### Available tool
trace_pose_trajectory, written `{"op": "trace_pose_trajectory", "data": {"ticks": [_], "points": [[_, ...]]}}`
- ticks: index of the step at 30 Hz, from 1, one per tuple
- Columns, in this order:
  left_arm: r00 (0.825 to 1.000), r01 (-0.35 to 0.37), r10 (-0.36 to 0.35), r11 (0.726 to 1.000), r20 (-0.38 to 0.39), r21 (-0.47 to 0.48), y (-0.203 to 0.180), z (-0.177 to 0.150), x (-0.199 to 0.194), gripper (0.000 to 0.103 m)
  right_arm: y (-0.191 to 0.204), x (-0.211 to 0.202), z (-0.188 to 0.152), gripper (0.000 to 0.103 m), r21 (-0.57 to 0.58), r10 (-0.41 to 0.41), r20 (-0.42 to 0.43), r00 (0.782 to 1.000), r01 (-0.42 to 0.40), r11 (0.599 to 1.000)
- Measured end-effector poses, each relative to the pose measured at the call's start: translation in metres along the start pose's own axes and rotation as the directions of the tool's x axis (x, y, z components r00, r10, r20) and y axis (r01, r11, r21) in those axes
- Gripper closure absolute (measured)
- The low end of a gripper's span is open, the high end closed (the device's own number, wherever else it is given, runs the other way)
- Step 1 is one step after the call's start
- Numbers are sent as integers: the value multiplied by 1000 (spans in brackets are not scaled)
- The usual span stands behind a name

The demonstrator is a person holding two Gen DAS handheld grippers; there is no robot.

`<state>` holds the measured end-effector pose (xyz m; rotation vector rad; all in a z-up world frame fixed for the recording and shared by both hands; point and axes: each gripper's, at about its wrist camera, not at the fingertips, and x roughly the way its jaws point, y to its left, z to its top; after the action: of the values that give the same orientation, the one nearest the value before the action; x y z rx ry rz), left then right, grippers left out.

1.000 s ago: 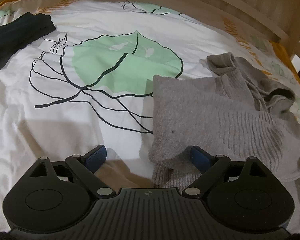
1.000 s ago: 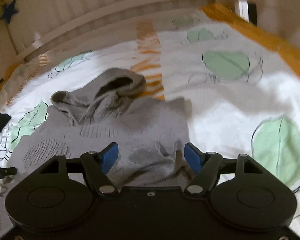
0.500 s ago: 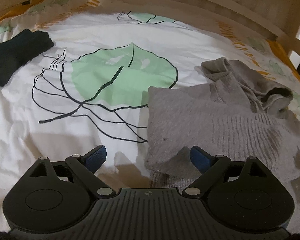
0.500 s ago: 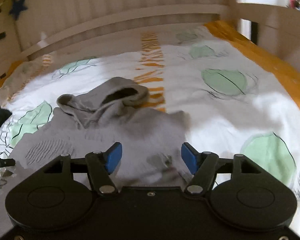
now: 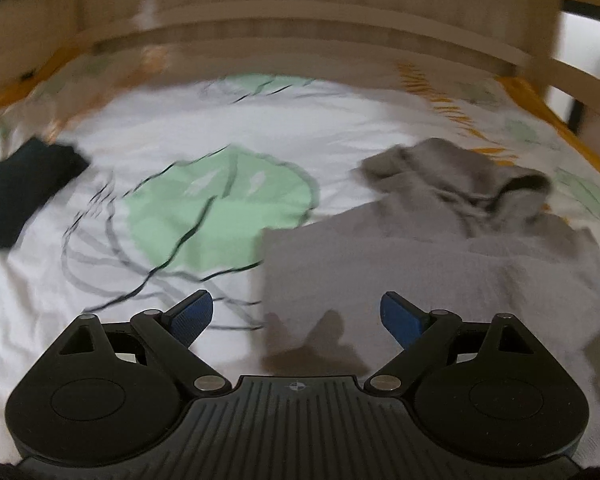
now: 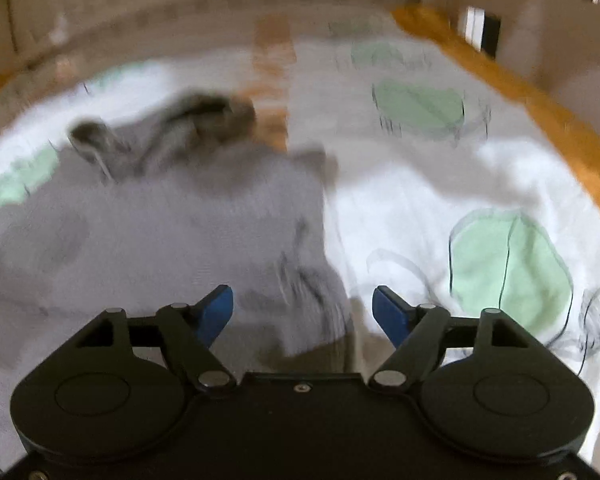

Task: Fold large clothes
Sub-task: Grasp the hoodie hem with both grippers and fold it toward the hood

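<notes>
While the grey hooded sweater (image 5: 440,264) lay part-folded on the leaf-print duvet (image 5: 188,136) of a wooden-railed bed, both handheld grippers hung over its near edge with nothing between their blue pads. Far left, a dark garment (image 5: 16,196) sat well apart near the duvet's edge. Next along, the left gripper (image 5: 296,314) hovered with its jaws spread wide, straddling the sweater's straight left edge without touching it, tilted down toward the bedding. The sweater's body lay flat, its hood (image 5: 472,180) bunched at the far end, toward the rail. On the right, the right gripper (image 6: 302,308) was angled down over the sweater's right-hand lower corner (image 6: 312,292), where the knit was rumpled; its jaws had just been opening further and stood apart, the cloth beneath them but not pinched. Both views were smeared, so finer detail in the fabric could not be made out. By the look of it, one fold had been laid and released, and the work stood between folds. The next move appeared to call for both grippers to drop onto the near hem, pinch it at each side, and carry it up toward the hood.
</notes>
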<state>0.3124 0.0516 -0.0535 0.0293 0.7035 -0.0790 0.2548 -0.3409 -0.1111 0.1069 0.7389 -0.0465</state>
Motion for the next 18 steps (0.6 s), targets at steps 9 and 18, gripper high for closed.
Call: {"op": "trace_pose_trajectory", "data": {"ticks": [9,18], "points": [[992,39,-28,995,-126,92,-39,-19,47,11,36,33,9,21,-114,58,-9,998,-59,992],[985,123,-110,988,-132,94,-29,2,38,48,38,49,7,0,-179,131,-134,982,-154,972]]}}
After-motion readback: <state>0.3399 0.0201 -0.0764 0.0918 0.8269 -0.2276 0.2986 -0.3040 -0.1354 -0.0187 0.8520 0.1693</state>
